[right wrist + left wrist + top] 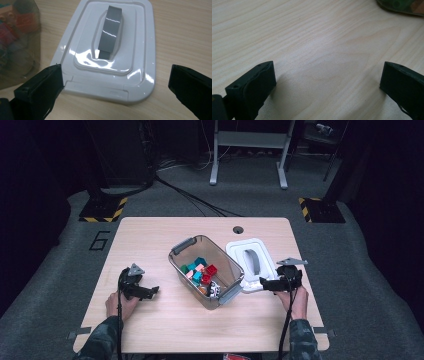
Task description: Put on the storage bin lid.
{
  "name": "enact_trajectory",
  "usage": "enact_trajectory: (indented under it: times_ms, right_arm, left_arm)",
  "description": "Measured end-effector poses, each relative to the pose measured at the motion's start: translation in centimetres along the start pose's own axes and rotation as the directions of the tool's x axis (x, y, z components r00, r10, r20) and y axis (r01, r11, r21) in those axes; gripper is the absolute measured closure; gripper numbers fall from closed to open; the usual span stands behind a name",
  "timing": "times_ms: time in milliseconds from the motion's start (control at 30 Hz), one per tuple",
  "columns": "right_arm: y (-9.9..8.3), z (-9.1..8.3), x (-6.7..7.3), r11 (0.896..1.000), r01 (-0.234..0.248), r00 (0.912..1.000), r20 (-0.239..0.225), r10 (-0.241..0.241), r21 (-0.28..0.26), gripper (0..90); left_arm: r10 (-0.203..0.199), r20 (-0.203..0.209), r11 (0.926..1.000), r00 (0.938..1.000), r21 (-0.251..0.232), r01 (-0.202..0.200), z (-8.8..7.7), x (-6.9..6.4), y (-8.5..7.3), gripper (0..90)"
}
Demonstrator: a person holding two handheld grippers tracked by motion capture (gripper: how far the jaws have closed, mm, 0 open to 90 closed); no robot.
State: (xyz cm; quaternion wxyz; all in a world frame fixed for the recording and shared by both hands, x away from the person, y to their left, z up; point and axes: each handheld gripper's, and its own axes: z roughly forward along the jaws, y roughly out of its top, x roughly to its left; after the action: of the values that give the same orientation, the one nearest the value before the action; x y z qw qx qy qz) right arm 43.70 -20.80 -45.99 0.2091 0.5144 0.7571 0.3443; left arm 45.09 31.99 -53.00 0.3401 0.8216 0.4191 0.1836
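A clear plastic bin [226, 262] with grey handles stands mid-table, holding several coloured toy bricks [200, 271]. Its white lid [253, 261] with a grey handle [110, 29] lies flat on the table just right of it. My right gripper [268, 284] sits at the lid's near edge, open, its jaws spread to either side of the lid [113, 52] with nothing between them. My left gripper [150, 291] rests on the bare wood left of the bin, open and empty, pointing towards the bin. The bin's wall [17, 37] shows blurred at the left in the right gripper view.
The wooden table [150, 240] has a round cable hole [238, 229] near its far edge. A camouflage sleeve [402, 5] shows at the top right of the left gripper view. Grey carpet, cables and a metal stand [248, 150] lie beyond the table.
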Motion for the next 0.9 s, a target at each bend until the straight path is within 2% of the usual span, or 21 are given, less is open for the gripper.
enact_trajectory:
  times_ms: [233, 267, 300, 367, 400, 433, 467, 500, 533, 567, 600, 700, 900]
  right_arm:
    - [1.7, 1.6, -0.1, 1.000, -0.023, 0.9996, -0.013, 0.023, -0.012, 0.0]
    - [2.3, 2.3, -0.2, 0.999, -0.035, 0.9991, -0.022, 0.035, 0.001, 0.0]
    - [2.5, 2.7, -0.3, 1.000, -0.027, 0.9993, -0.027, 0.028, 0.005, 0.0]
    - [2.9, 3.3, -0.2, 0.999, -0.038, 0.9989, -0.026, 0.039, 0.014, 0.0]
    - [3.0, 3.7, -0.3, 1.000, -0.023, 0.9993, -0.031, 0.023, 0.021, 0.0]
    - [3.2, 4.0, -0.1, 0.999, -0.041, 0.9983, -0.040, 0.042, 0.024, 0.0]
    - [3.3, 4.4, -0.3, 0.999, -0.031, 0.9983, -0.048, 0.033, 0.026, 0.1]
    - [3.5, 4.7, -0.2, 0.998, -0.047, 0.9977, -0.048, 0.049, 0.035, 1.3]
    - [3.6, 5.1, -0.3, 0.999, -0.041, 0.9980, -0.047, 0.043, 0.031, 2.6]
    - [3.7, 5.3, -0.3, 0.998, -0.051, 0.9974, -0.049, 0.052, 0.035, 5.1]
    - [3.8, 5.6, -0.4, 0.999, -0.039, 0.9981, -0.046, 0.041, 0.035, 9.5]
    - [4.1, 6.5, -0.3, 0.997, -0.064, 0.9965, -0.051, 0.067, 0.049, 19.4]
    - [5.0, 8.0, 0.1, 0.996, -0.072, 0.9964, -0.039, 0.075, 0.056, 40.2]
  left_arm:
    - [0.002, 0.000, 1.0000, 1.0000, 0.001, -0.002, 0.0, 0.0, 0.0, 0.0]
    - [0.003, 0.005, 1.0000, 1.0000, 0.008, -0.003, -0.1, 0.0, 0.0, 0.0]
    - [0.002, 0.001, 1.0000, 1.0000, 0.003, -0.002, 0.0, 0.0, 0.0, 0.0]
    - [0.000, 0.001, 1.0000, 1.0000, 0.001, 0.000, 0.0, 0.0, 0.0, 0.0]
    - [0.004, 0.006, 1.0000, 1.0000, 0.008, -0.004, -0.1, 0.0, 0.0, 0.0]
    - [0.004, 0.006, 1.0000, 1.0000, 0.008, -0.004, -0.1, 0.0, 0.0, 0.0]
    - [0.005, 0.006, 1.0000, 1.0000, 0.008, -0.005, -0.1, 0.0, 0.0, 0.0]
    - [0.005, 0.006, 1.0000, 1.0000, 0.008, -0.005, -0.1, 0.0, 0.0, 0.0]
    - [0.003, 0.005, 1.0000, 1.0000, 0.005, -0.003, 0.0, 0.0, 0.0, 0.0]
    - [0.003, 0.006, 1.0000, 1.0000, 0.007, -0.003, 0.0, 0.0, 0.0, 0.0]
    - [0.004, 0.005, 1.0000, 1.0000, 0.007, -0.004, -0.1, 0.0, 0.0, 0.0]
    - [0.003, 0.004, 1.0000, 1.0000, 0.006, -0.003, 0.0, 0.0, 0.0, 0.0]
    - [0.003, 0.004, 1.0000, 1.0000, 0.004, -0.003, 0.0, 0.0, 0.0, 0.0]
